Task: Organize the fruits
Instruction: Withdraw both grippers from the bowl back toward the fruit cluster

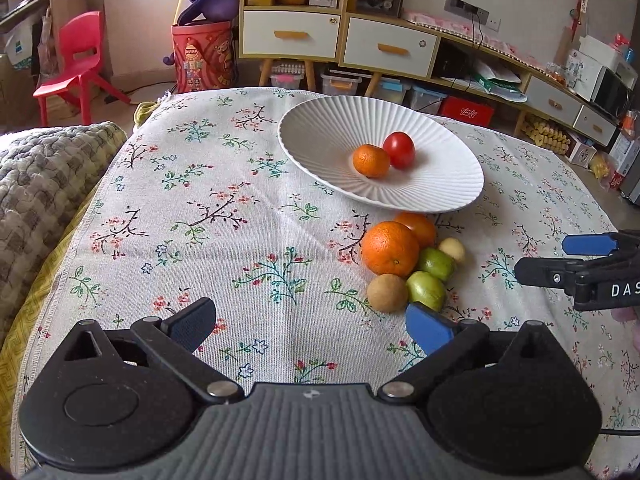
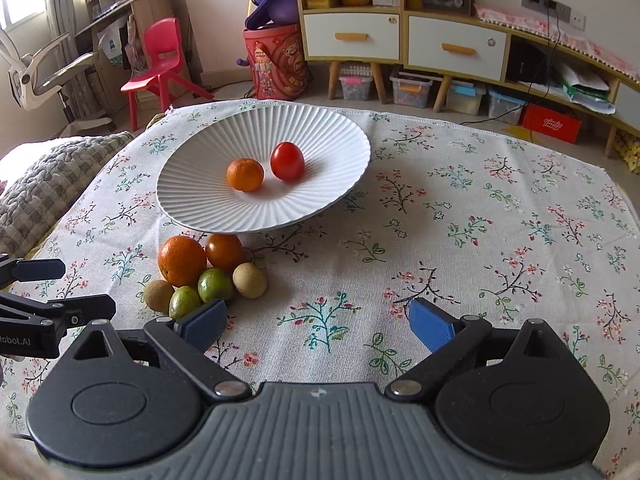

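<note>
Judging by the layout, the sorting is under way but far from finished: a small mandarin [image 2: 245,175] and a red tomato [image 2: 287,161] already sit side by side in the ribbed white plate [image 2: 200,184], while six more fruits remain clustered on the floral tablecloth [image 2: 480,240] of the table, just in front of the plate's near rim. That pile holds a large orange [image 1: 390,248], a darker orange-red fruit [image 1: 418,227] tucked partly under the rim, two green fruits [image 1: 426,290] touching each other, and two tan, round ones, one on each flank [image 1: 387,293]. The left claw [image 1: 310,330] hangs wide open and empty, its blue pad just beside the nearest green fruit; the right claw [image 2: 320,326] is likewise spread and holds nothing, its left pad almost at the same green fruit from the other side. The next move probably calls for one claw to centre on a single outer fruit, likely a green or tan one, and close gently. These pieces look smooth, round and tightly packed, so a nudge could set neighbours rolling across the cloth.
</note>
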The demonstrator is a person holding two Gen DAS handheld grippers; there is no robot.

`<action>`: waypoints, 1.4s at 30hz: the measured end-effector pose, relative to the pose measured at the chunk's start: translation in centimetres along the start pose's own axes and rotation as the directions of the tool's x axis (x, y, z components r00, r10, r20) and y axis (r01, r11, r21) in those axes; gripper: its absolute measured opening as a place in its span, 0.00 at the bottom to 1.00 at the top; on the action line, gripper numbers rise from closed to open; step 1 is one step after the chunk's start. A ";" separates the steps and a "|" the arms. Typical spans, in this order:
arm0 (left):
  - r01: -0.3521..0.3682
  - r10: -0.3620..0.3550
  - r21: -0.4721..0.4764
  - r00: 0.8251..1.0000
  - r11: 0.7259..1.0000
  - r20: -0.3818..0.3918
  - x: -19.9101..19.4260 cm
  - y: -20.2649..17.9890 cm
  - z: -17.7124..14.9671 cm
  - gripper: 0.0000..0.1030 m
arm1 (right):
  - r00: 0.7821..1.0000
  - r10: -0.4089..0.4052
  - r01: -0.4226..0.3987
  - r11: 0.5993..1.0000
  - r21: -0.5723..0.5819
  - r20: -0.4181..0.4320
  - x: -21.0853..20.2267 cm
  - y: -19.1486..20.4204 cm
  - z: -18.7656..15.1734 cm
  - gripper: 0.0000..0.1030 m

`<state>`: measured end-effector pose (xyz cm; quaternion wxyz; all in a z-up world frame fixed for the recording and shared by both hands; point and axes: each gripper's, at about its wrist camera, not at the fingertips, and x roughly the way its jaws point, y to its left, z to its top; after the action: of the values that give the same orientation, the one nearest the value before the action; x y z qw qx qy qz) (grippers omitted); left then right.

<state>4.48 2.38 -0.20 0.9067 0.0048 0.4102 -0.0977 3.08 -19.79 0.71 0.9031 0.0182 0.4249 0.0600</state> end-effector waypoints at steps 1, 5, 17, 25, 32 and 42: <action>-0.004 0.004 -0.001 1.000 1.000 -0.002 0.0 0.1 -0.2 0.89 | 1.000 -0.004 0.004 1.000 -0.004 -0.001 0.0 0.0 -0.2 0.94; -0.018 0.018 0.002 1.000 1.000 -0.009 0.2 0.1 -0.7 0.89 | 1.000 -0.024 0.024 0.999 -0.025 0.000 0.0 -0.1 -0.9 0.94; -0.039 0.040 0.026 0.999 0.999 -0.033 1.5 -0.6 -1.1 0.89 | 0.999 -0.028 0.027 0.999 -0.044 -0.027 1.0 0.1 -1.6 0.94; -0.057 0.059 0.056 0.998 0.997 -0.035 2.6 -1.4 -1.3 0.89 | 0.999 -0.030 0.028 0.997 -0.070 -0.038 1.5 0.3 -1.7 0.94; -0.049 0.050 0.077 0.999 0.996 -0.017 3.1 -2.2 -1.1 0.87 | 0.998 -0.034 0.030 0.996 -0.088 -0.047 2.1 0.5 -1.7 0.94; 0.023 -0.024 0.108 1.000 0.994 0.008 3.3 -3.6 -0.3 0.47 | 0.998 -0.037 0.031 0.994 -0.108 -0.049 2.3 0.9 -1.6 0.94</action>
<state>5.74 -1.69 -2.56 0.9059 0.0485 0.4001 -0.1303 3.24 -18.68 -1.99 0.8925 -0.0392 0.4442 0.0679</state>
